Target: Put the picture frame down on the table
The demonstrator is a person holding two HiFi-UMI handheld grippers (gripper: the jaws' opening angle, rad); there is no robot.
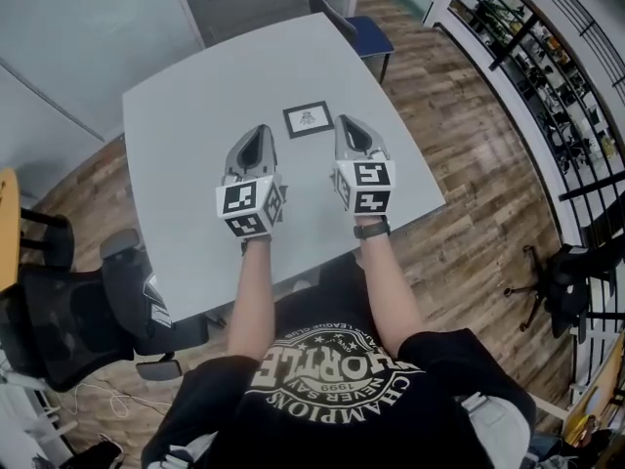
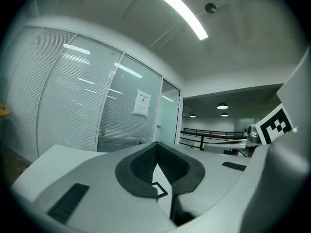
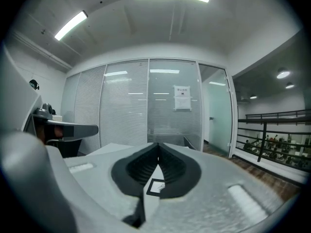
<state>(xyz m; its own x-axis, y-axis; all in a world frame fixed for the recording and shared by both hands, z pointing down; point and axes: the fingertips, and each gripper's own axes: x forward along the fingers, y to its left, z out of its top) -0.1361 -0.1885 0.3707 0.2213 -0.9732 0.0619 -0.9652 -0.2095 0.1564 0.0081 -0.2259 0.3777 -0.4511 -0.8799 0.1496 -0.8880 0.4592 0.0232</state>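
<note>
A small black picture frame (image 1: 308, 118) with a white mat lies flat on the grey table (image 1: 195, 106), toward its far side. My left gripper (image 1: 260, 133) hovers just near-left of it, and my right gripper (image 1: 348, 125) just near-right. Both are shut, tips together, holding nothing. The frame lies between and a little beyond the two tips. In the left gripper view the frame (image 2: 160, 190) shows through the slot below the closed tips (image 2: 155, 145). The right gripper view shows the frame (image 3: 156, 186) the same way under its closed tips (image 3: 158, 145).
A blue chair (image 1: 366, 32) stands at the table's far corner. A black office chair (image 1: 68, 325) sits at the near left. A black railing (image 1: 547, 76) runs along the right over wooden floor. Glass partitions with blinds (image 3: 146, 106) stand behind the table.
</note>
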